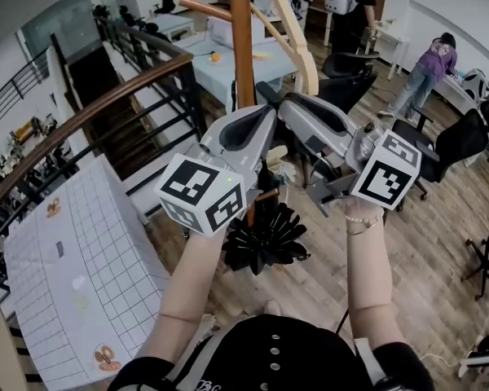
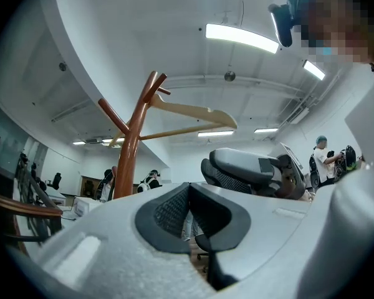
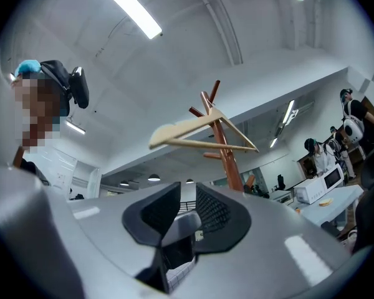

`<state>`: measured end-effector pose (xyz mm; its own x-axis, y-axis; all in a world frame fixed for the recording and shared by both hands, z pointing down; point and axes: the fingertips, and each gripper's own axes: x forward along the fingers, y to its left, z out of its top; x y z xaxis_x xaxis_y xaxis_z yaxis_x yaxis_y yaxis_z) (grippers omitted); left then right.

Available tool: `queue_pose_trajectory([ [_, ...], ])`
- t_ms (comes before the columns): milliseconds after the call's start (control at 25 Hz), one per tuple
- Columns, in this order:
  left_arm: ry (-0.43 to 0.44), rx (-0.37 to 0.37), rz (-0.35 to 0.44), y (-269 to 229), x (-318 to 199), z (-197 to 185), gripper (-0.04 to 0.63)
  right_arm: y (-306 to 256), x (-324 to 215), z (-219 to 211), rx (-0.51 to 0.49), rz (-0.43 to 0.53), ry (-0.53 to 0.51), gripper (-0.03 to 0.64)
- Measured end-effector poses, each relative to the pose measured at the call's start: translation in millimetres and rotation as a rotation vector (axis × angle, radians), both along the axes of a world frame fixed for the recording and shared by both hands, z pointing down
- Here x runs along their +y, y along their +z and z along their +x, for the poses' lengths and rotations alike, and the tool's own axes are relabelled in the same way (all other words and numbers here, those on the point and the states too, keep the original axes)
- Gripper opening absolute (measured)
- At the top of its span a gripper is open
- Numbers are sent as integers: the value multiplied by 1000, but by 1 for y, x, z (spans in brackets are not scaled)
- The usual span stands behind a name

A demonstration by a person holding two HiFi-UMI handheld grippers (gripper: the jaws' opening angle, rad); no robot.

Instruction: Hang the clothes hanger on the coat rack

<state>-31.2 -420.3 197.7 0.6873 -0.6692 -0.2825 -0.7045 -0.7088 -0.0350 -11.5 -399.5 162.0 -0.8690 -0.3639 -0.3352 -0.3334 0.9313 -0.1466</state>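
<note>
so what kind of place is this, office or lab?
Probably an open-plan office or lab, on an upper level: office chairs, worktables, a person bent over work, strip lights overhead, and a stair railing alongside.

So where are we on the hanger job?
Looks done: the hanger hangs from a branch of the coat rack, and neither gripper touches it. In hand: nothing. The left gripper is shut and empty, and the right gripper is open and empty. Left to do: nothing that I can see.
</note>
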Motion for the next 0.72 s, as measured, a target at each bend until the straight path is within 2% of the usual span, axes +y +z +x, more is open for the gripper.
queue_pose_trajectory([
  [240, 21, 8, -14, 18, 11, 4, -8, 27, 14, -5, 69, 16, 0, 0],
  [480, 61, 71, -13, 25, 27, 6, -8, 42, 27, 0, 88, 40, 46, 0],
  [720, 49, 79, -38, 41, 36, 7, -8, 62, 37, 4, 97, 43, 70, 0],
])
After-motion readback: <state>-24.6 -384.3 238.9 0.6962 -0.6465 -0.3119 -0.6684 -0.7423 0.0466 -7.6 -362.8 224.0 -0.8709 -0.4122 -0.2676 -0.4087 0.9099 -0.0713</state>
